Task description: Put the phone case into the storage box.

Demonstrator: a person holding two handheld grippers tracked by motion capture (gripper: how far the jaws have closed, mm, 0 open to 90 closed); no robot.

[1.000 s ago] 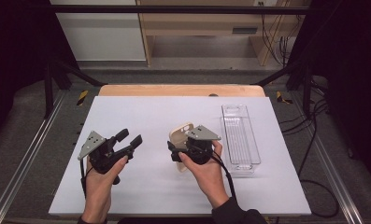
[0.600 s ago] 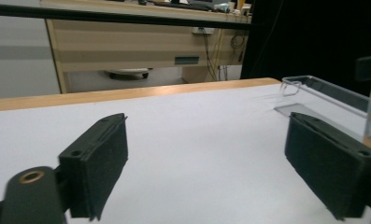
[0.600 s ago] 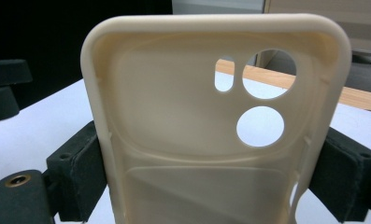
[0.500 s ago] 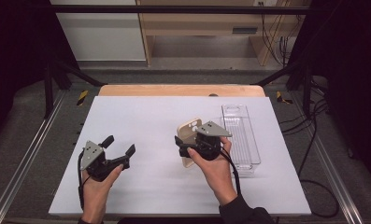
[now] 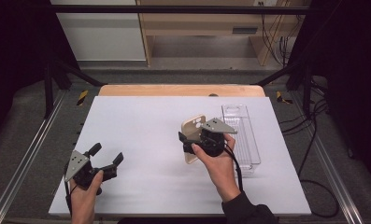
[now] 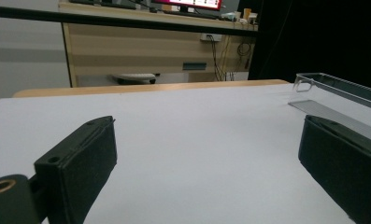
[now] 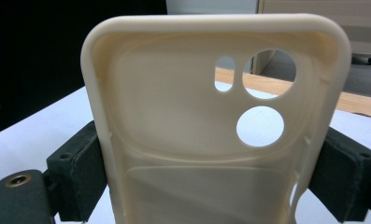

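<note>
A cream phone case point(image 5: 193, 127) with round camera holes stands upright over the white table mat point(image 5: 146, 121), right of centre. My right gripper point(image 5: 192, 143) is shut on its long sides. In the right gripper view the phone case point(image 7: 206, 140) shows its hollow inside, with the right gripper point(image 7: 211, 186) pads pressed on both edges. My left gripper point(image 5: 107, 153) sits low at the near left corner of the mat. Its jaws have just been opening and stand wide apart, and in the left gripper view nothing lies between the left gripper point(image 6: 206, 163) jaws.
A clear plastic tray point(image 5: 244, 135) lies lengthwise on the mat just right of the right hand, also visible as the clear tray point(image 6: 335, 91) far right. A wooden table edge point(image 5: 178, 89) runs along the back. Metal rails flank the table.
The left hand has drawn back toward the near left corner and sunk lower, its jaws spreading wider. The right hand has shifted a little right with the case.
</note>
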